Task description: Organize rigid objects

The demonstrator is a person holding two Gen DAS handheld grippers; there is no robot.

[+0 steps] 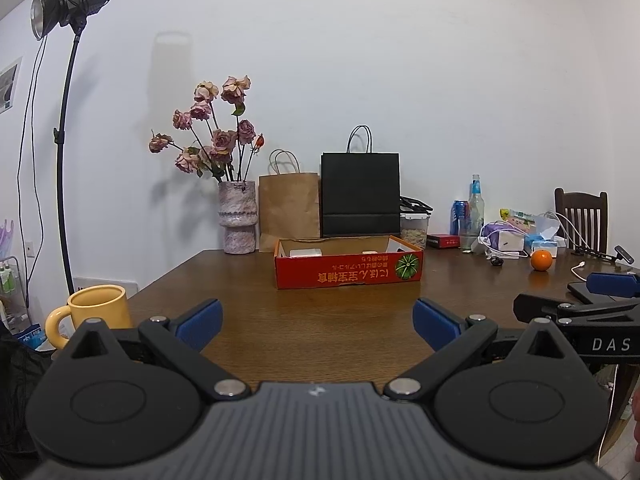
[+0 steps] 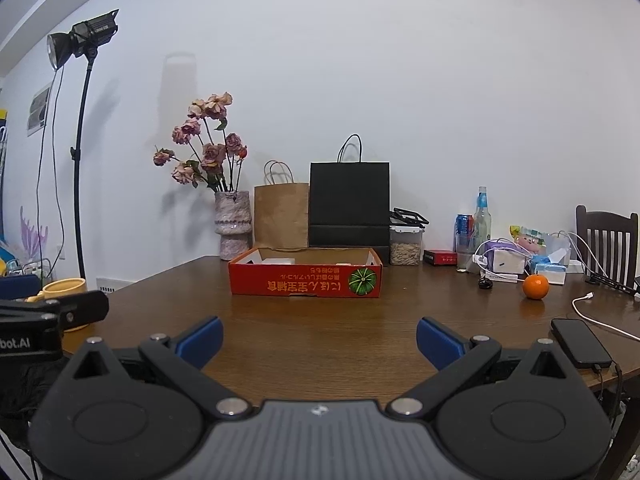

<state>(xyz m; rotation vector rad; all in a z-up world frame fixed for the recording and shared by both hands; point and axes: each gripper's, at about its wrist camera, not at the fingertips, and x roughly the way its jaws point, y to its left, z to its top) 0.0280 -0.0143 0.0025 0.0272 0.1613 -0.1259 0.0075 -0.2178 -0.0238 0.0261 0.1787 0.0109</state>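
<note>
Wooden table (image 2: 320, 332) w/ red cardboard box (image 2: 306, 280) far-center, white items inside. Yellow mug (image 1: 98, 312) near-left, phone (image 2: 580, 342) near-right, orange (image 2: 535, 286) far-right, all outside box. Left gripper (image 1: 318, 320) & right gripper (image 2: 320, 340): fingers spread, empty. Early or late stage: can't tell.

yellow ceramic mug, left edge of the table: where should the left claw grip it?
Grip the yellow ceramic mug across its rim wall, coming from above with the left claw. It stands upright with the mouth open; the handle points left, off the wooden table edge, so a top approach probably avoids it.
</note>
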